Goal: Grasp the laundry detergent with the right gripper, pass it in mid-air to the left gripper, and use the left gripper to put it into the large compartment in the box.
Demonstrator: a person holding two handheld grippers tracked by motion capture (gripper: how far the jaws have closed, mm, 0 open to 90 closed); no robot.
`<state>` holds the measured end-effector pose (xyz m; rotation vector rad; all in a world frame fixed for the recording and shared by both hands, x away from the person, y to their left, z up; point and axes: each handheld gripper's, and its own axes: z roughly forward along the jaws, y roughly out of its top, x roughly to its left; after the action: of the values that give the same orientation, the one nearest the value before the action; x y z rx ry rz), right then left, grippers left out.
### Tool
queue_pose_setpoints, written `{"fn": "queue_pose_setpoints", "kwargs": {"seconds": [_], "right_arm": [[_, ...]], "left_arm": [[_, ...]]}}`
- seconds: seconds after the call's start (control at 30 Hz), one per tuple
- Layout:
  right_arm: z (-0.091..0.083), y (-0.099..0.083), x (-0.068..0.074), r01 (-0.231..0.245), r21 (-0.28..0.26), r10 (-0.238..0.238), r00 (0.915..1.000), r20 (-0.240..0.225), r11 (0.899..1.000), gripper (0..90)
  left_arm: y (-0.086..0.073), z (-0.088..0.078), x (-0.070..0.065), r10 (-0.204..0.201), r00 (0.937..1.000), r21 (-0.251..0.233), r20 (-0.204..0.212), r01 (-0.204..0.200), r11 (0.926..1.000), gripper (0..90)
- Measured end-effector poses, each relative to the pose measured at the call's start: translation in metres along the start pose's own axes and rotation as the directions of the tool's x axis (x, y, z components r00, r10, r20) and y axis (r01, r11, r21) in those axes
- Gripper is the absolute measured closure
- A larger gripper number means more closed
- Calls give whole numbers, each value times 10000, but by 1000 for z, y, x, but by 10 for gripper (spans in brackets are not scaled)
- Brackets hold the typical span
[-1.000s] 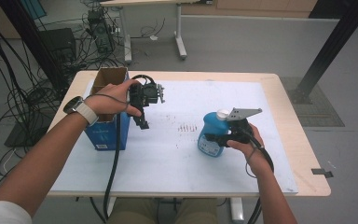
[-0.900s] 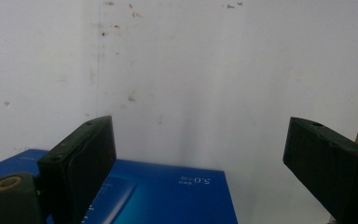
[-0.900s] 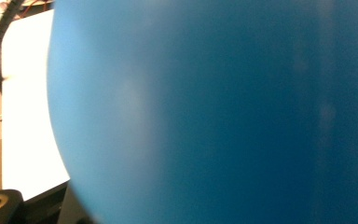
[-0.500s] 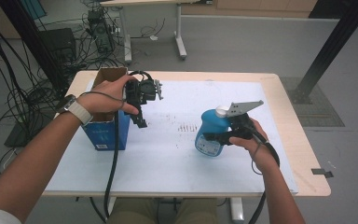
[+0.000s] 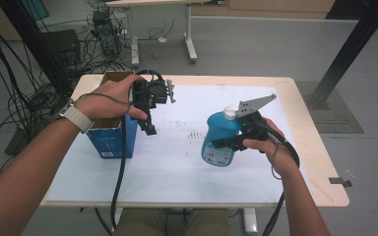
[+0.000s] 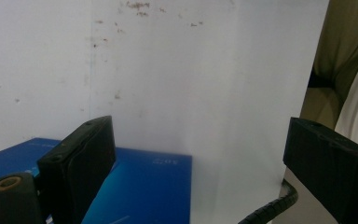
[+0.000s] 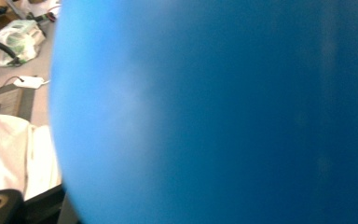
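My right gripper (image 5: 226, 142) clamped on blue bottle (image 5: 220, 137), held tilted above white table sheet (image 5: 177, 162). Right gripper view swamped by blurred blue wall of bottle (image 7: 223, 112); my pads hidden there. Bottle label (image 5: 215, 155) unreadable. My left gripper (image 5: 149, 129) wide apart, empty, over blue box (image 5: 112, 140); box print (image 6: 161, 162) too faint to read.
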<state>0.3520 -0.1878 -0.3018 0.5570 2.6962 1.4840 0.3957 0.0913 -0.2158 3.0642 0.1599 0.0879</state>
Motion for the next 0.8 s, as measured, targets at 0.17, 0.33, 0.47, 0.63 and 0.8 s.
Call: {"fn": "queue_pose_setpoints", "kwargs": {"seconds": [0.17, 0.33, 0.47, 0.63, 0.8], "right_arm": [[-1, 9, 3, 137, -41, -138, 9995, -275, 9999, 433], [0, 15, 5, 290, -119, -295, 9986, -435, 9995, 433], [1, 19, 6, 493, -70, -496, 9974, -530, 9988, 433], [4, 24, 8, 819, -123, -826, 9935, -782, 9966, 433], [8, 28, 9, 1100, -54, -1101, 9896, -924, 9939, 433]], "left_arm": [[8, -9, -7, 156, 9998, 52, 138, -157, 9999, 96], [15, -18, -11, 249, 9994, 66, 237, -250, 9997, 95], [21, -23, -13, 370, 9989, 123, 290, -374, 9992, 94], [26, -27, -15, 475, 9981, 141, 384, -481, 9987, 94], [30, -30, -17, 582, 9975, 222, 408, -592, 9980, 93]]}}
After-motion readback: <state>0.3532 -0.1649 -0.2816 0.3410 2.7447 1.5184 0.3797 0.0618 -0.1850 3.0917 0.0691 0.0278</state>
